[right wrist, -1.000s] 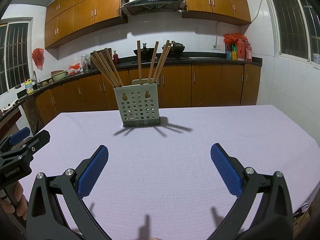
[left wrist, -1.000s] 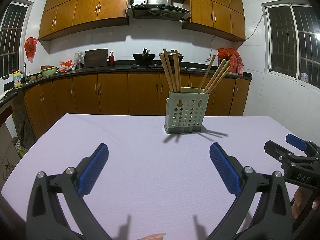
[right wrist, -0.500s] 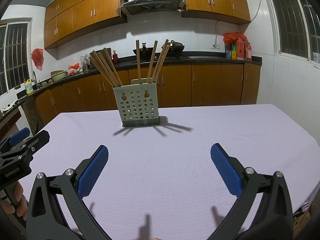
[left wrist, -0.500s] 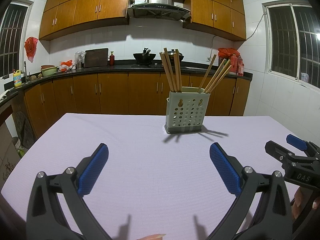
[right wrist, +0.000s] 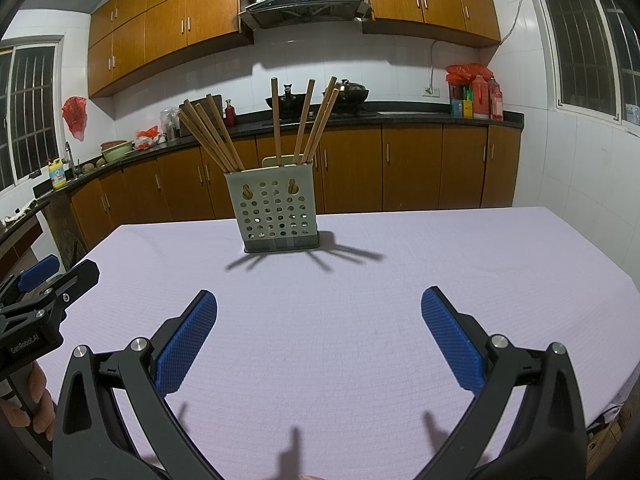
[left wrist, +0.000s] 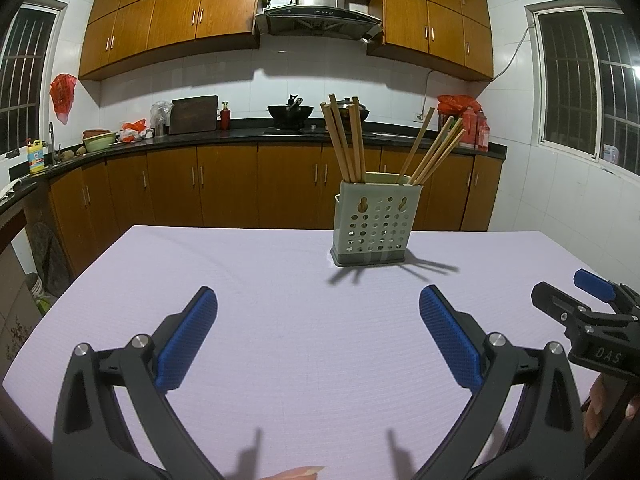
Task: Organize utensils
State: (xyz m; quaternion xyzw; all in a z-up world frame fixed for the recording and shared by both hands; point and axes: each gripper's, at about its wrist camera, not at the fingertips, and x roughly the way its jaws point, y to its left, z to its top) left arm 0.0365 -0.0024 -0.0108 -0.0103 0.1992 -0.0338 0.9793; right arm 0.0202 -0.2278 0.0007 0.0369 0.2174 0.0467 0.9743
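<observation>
A grey-green perforated utensil holder [left wrist: 376,224] [right wrist: 278,210] stands upright on the pale lilac tablecloth [left wrist: 300,340]. Several wooden chopsticks [left wrist: 346,140] [right wrist: 212,136] lean in its left part, and more chopsticks [left wrist: 436,152] [right wrist: 314,120] fan out of its right part. My left gripper [left wrist: 318,316] hangs open over bare cloth, well short of the holder, with nothing between its blue pads. My right gripper [right wrist: 320,318] is open and empty too, the holder ahead and slightly left of it. Each gripper shows at the other view's edge.
The table [right wrist: 480,280] ends at a right edge [right wrist: 616,360] and a far edge facing brown kitchen cabinets [left wrist: 224,188]. A dark counter [left wrist: 160,142] behind carries a wok, bowls and bottles. A hand [right wrist: 36,404] holds the left gripper's handle.
Both grippers stay open. The views have drifted only slightly; the holder sits a touch further right in the left wrist view and left in the right wrist view.
</observation>
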